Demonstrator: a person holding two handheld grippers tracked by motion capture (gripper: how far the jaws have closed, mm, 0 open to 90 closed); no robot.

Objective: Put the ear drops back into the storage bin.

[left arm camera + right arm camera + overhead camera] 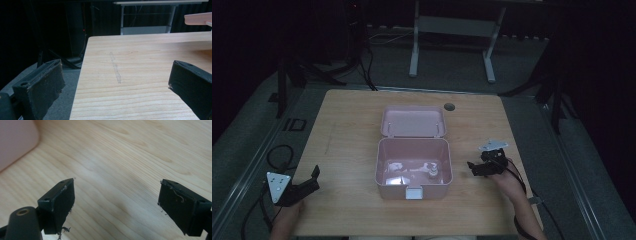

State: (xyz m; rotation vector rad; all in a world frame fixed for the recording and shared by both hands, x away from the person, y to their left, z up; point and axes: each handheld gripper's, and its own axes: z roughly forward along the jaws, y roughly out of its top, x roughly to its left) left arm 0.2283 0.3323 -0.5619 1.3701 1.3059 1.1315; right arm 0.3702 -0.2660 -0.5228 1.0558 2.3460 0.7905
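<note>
Right now I have the left tongs (314,179) near the surface's (347,130) near-left corner, jaws spread wide with nothing between them. My right tongs (473,166) hover by the right edge, just beside the box (413,167), also released and empty. That pink box sits mid-surface, nearer the front edge, lid (413,121) thrown back toward the far edge. Something small and pale (430,170) lies inside; I cannot tell what. A faint grey streak (115,68) marks the wood ahead of my left tongs.

High view overhead, claw views low, sharing table (347,145)
</note>
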